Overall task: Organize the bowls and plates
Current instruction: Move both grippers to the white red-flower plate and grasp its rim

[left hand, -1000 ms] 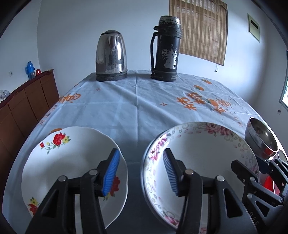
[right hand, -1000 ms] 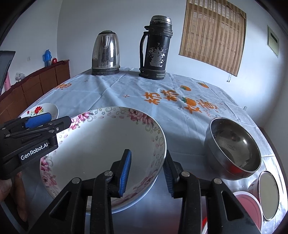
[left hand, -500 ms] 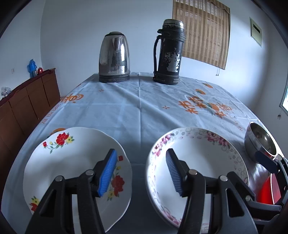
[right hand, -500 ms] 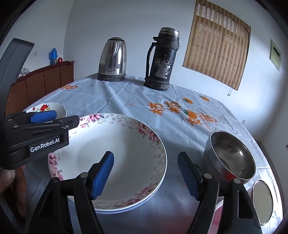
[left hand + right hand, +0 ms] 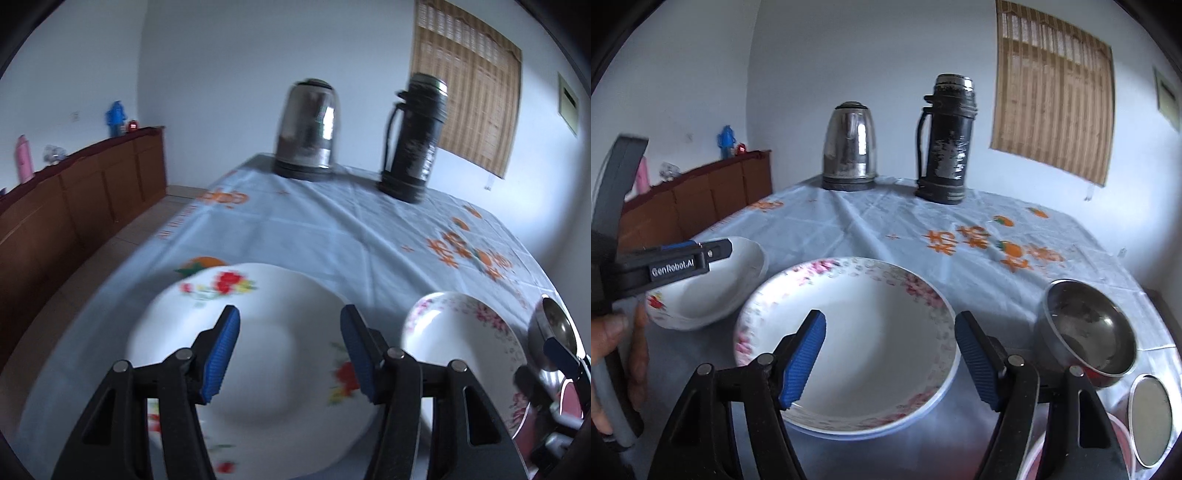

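Blue tablecloth (image 5: pixel 871 229) under empty pink-flowered bowl (image 5: pixel 849 339), red-flowered plate (image 5: pixel 258 354), steel bowl (image 5: pixel 1086 328)

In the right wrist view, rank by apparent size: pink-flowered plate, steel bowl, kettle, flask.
1. Pink-flowered plate, clearly largest.
2. Steel bowl.
3. Flask and kettle: similar, unranked.
Plate and bowl sit nearer the camera, so true sizes stay unsure.

My left gripper (image 5: pixel 290 350) and right gripper (image 5: pixel 890 356) look alike: black triangular frames, silver pivot screws, ribbed blue pads (image 5: pixel 803 363). White "GenRobot.AI" lettering marks the left one's side, above a grey handle.
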`<state>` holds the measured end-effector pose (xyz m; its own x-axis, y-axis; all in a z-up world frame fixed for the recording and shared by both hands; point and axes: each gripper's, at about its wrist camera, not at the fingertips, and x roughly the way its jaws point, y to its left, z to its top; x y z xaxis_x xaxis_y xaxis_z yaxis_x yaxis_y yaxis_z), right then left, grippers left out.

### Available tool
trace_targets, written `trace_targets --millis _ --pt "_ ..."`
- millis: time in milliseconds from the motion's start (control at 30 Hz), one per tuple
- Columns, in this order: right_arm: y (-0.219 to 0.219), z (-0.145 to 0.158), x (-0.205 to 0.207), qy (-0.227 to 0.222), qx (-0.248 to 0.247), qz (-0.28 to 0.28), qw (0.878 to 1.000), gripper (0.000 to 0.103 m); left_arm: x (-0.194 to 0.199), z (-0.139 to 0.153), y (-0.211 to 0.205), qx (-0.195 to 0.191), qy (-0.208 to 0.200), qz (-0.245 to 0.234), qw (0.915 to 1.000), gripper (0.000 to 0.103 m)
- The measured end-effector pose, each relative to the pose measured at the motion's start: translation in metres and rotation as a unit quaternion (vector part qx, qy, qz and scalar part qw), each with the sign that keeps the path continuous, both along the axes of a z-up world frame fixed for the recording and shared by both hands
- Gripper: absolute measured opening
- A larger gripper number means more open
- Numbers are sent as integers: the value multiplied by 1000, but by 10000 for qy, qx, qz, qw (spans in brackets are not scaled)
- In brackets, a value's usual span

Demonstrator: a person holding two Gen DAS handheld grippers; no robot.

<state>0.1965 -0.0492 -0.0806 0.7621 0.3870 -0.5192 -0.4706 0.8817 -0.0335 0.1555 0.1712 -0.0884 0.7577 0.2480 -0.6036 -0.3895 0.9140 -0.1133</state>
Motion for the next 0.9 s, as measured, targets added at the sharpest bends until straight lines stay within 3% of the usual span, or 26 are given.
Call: trace_targets --millis 67,200,267,500,900 --pt "8 7 1 61 131 220 9997 58 -7 1 13 118 -8 172 9998 62" --pt "32 15 8 434 392 749 9955 57 -12 -3 38 201 152 446 9987 64" --pt "47 15 10 611 471 964 9923 48 -11 -8 49 194 289 506 9981 64" --pt "110 7 24 921 121 1389 9859 41 -19 -24 69 -178 392 580 9974 64" --pt "175 -17 49 1281 -1016 1284 9781 33 -20 -36 76 -477 676 440 9956 64"
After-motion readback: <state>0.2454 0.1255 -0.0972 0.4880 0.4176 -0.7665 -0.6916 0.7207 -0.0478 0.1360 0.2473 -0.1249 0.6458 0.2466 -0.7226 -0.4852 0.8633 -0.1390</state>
